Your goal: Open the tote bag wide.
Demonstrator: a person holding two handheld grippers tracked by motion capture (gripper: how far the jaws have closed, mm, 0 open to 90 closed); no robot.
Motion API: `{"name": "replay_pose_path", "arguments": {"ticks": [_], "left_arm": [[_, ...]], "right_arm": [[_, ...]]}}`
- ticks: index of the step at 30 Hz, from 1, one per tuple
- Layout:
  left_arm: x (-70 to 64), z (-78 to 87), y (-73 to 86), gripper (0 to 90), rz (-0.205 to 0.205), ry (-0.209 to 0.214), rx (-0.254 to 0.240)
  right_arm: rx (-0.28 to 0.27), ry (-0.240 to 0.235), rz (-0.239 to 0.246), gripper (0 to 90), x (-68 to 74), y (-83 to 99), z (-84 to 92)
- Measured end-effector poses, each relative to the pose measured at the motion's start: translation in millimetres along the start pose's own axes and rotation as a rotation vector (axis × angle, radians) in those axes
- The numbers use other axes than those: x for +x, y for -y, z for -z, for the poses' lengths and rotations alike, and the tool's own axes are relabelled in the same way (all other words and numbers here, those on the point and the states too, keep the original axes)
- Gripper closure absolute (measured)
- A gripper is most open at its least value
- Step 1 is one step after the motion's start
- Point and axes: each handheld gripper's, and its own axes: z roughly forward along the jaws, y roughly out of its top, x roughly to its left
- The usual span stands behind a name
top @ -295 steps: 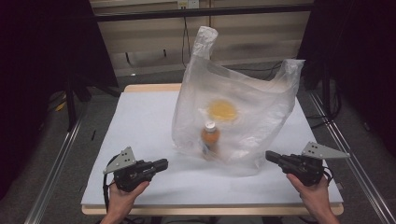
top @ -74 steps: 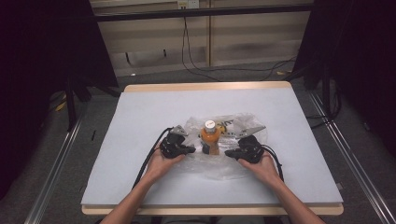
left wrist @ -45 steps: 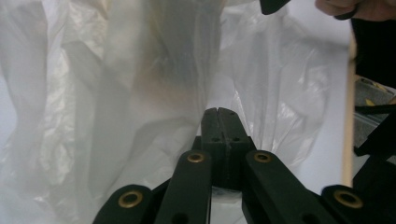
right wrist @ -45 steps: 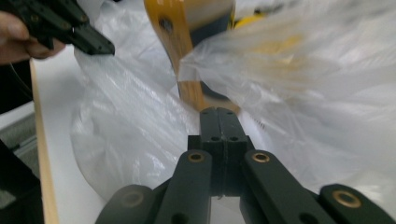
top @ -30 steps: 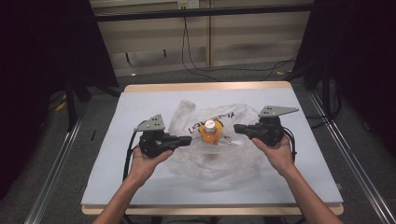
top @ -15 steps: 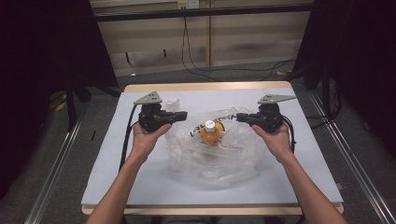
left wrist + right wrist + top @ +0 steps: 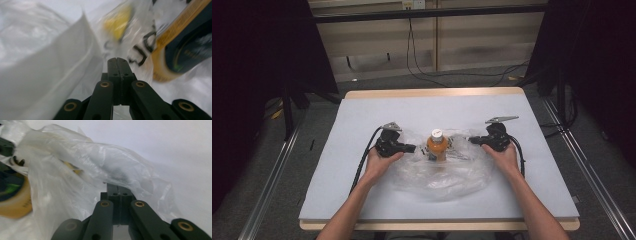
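Note:
A clear plastic bag [image 7: 442, 172] lies crumpled flat on the white table [image 7: 362, 115]. An orange bottle [image 7: 437, 145] with a white cap stands upright in its middle. My left gripper [image 7: 413, 148] sits low at the bag's left rim, shut on the film. My right gripper [image 7: 471, 141] sits at the right rim, also shut on the film. In the left gripper view the closed jaws point at the bottle [image 7: 185, 47], with a fold of the bag [image 7: 50, 70] beside them. In the right gripper view the bag [image 7: 100, 162] drapes over the closed jaw tips, and the bottle [image 7: 12, 202] lies far left.
The table has a wooden edge [image 7: 432, 93] at the back and bare white surface around the bag. Cables [image 7: 362, 165] trail from each gripper toward the person. Dark stands and floor cables lie beyond the table.
Both grippers have come down and nearer the person, from raised beside the bottle to low on the table. The bag has slumped flatter around the bottle.

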Motion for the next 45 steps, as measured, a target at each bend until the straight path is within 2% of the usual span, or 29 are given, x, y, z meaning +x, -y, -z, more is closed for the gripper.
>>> {"name": "replay_pose_path", "arguments": {"ticks": [2, 4, 8, 12, 15, 18, 19, 20, 21, 24, 28, 31, 33, 35, 38, 43, 45], "left_arm": [[5.0, 0.3, 9.1, 90.0, 0.020, 0.003, 0.011], [7.3, 1.1, 14.9, 90.0, 0.026, 0.006, 0.022], [11.4, 7.1, 24.3, 90.0, 0.044, 0.034, -0.005], [7.9, 15.5, 31.7, 90.0, 0.052, 0.019, 0.001], [4.9, 24.2, 35.6, 90.0, 0.023, 0.009, 0.022], [3.8, 32.8, 37.6, 90.0, 0.032, 0.019, -0.016], [2.2, 35.4, 36.3, 90.0, 0.031, 0.020, -0.027], [-2.1, 43.3, 31.0, 90.0, 0.023, 0.023, -0.066], [-2.1, 43.3, 31.0, 90.0, 0.023, 0.023, -0.066], [-15.5, 54.0, 22.8, 90.0, -0.024, 0.028, -0.087], [-27.8, 66.9, 19.4, 90.0, -0.044, 0.031, -0.136], [-37.6, 77.9, 14.1, 90.0, -0.081, 0.025, -0.155], [-42.4, 80.6, 9.3, 90.0, -0.096, 0.036, -0.167], [-46.2, 79.2, 3.8, 90.0, -0.112, 0.025, -0.159], [-50.2, 69.4, -1.9, 90.0, -0.115, 0.038, -0.146], [-59.2, 38.4, 0.9, 90.0, -0.150, 0.064, -0.010], [-63.6, 25.2, 5.8, 90.0, -0.166, 0.077, 0.041]], "right_arm": [[0.017, 0.009, -0.024, 90.0, -6.9, 4.9, -2.5], [-0.005, -0.011, -0.055, 90.0, -12.2, 7.2, -1.5], [-0.001, 0.004, -0.027, 90.0, -11.1, 7.4, -0.9], [-0.003, 0.039, 0.008, 90.0, -10.6, 9.7, 3.2], [-0.006, 0.042, 0.002, 90.0, -12.5, 11.3, 7.5], [-0.034, 0.023, -0.003, 90.0, -9.6, 8.6, 12.7], [-0.060, 0.006, 0.002, 90.0, -6.1, 4.3, 17.3], [-0.068, 0.002, 0.015, 90.0, -3.3, 1.3, 19.9], [-0.068, 0.002, 0.015, 90.0, -3.3, 1.3, 19.9], [-0.102, -0.010, 0.039, 90.0, 6.0, -7.3, 30.9], [-0.145, -0.029, 0.047, 90.0, 11.8, -15.6, 47.2], [-0.157, -0.030, 0.062, 90.0, 18.3, -18.5, 60.0], [-0.171, -0.040, 0.074, 90.0, 23.2, -19.4, 67.8], [-0.180, -0.045, 0.086, 90.0, 28.5, -20.4, 73.1], [-0.176, -0.087, 0.115, 90.0, 40.4, -21.1, 77.3], [-0.097, -0.155, 0.181, 90.0, 62.1, -15.7, 67.9], [-0.040, -0.187, 0.202, 90.0, 69.1, -12.0, 59.2]]}}
